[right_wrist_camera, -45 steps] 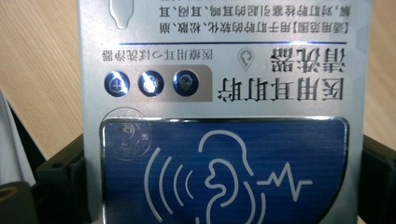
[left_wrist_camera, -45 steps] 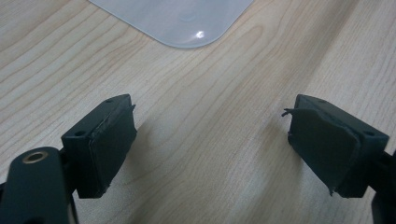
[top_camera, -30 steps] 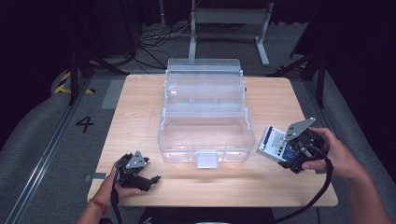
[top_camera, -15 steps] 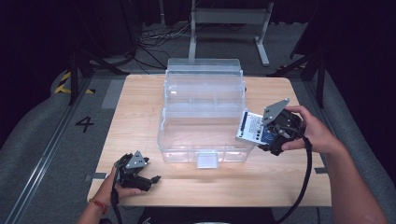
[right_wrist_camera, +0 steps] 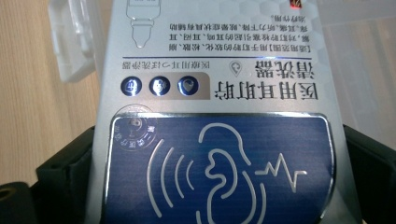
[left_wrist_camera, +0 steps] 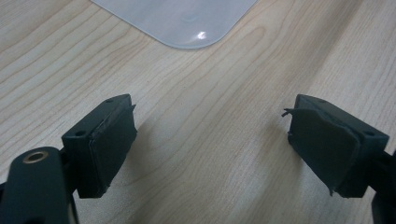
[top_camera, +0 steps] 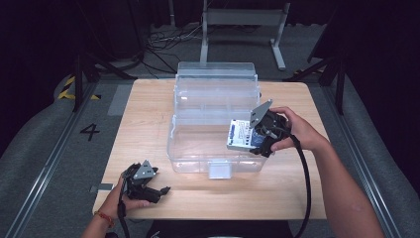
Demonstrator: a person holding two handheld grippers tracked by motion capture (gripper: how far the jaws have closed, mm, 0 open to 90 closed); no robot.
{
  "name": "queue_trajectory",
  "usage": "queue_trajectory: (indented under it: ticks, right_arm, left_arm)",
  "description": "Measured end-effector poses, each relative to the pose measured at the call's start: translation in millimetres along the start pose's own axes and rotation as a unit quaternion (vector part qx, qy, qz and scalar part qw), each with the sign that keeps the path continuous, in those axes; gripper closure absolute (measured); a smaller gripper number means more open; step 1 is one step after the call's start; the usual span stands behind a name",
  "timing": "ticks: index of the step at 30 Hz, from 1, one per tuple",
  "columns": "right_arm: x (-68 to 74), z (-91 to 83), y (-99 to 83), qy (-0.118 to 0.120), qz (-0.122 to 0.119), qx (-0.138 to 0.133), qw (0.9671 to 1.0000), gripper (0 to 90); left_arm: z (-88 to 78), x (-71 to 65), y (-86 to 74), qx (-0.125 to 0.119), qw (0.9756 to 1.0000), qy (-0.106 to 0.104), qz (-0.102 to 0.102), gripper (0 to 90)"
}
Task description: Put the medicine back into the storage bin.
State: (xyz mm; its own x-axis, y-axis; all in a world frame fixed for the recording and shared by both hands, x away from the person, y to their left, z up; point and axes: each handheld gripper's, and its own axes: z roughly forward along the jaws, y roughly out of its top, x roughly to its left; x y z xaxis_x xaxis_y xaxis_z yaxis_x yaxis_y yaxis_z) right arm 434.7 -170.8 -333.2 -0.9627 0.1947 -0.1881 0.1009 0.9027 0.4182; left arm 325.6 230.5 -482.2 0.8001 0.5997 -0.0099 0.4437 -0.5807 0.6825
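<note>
Currently: right claw (top_camera: 253, 141) clamped on silver-blue box (top_camera: 241, 135), held over clear bin (top_camera: 198, 148) at its right edge; not released. Left claw (top_camera: 157, 191) open, idle on tabletop (top_camera: 148, 114). Remaining: lower, release.

High view: looking forward and down over the whole table (top_camera: 148, 114). Left gripper view: close above bare wood, facing a corner of the clear bin (left_wrist_camera: 182, 21). Right gripper view: very close on a held carton (right_wrist_camera: 215, 116), bin behind, wood alongside.

Two hand-held grippers, far apart

The left hand-held gripper (top_camera: 161, 190) rests gaping at the counter's near-left corner; the right hand-held gripper (top_camera: 247, 141) seems raised, jaws clamped.
</note>
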Motion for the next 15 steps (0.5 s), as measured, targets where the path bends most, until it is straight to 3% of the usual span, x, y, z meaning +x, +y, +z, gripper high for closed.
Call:
queue_trajectory:
  ticks: [4, 8, 15]
  right_arm:
    - [-3.6, 13.5, 1.7, 0.012, 0.003, -0.017, 0.9998, 4.2]
    - [-3.9, 26.9, -0.7, 0.02, 0.007, -0.016, 0.9997, 4.2]
    - [-8.1, 33.9, -4.1, 0.023, 0.011, -0.035, 0.9991, 4.0]
  left_arm:
    - [-0.1, 0.0, -0.1, 0.0, 1.0, 0.001, 0.001, 15.2]
    - [-0.1, -0.2, -0.2, -0.001, 1.0, 0.001, 0.0, 15.2]
    - [-0.1, -0.1, -0.2, -0.001, 1.0, 0.001, 0.0, 15.2]
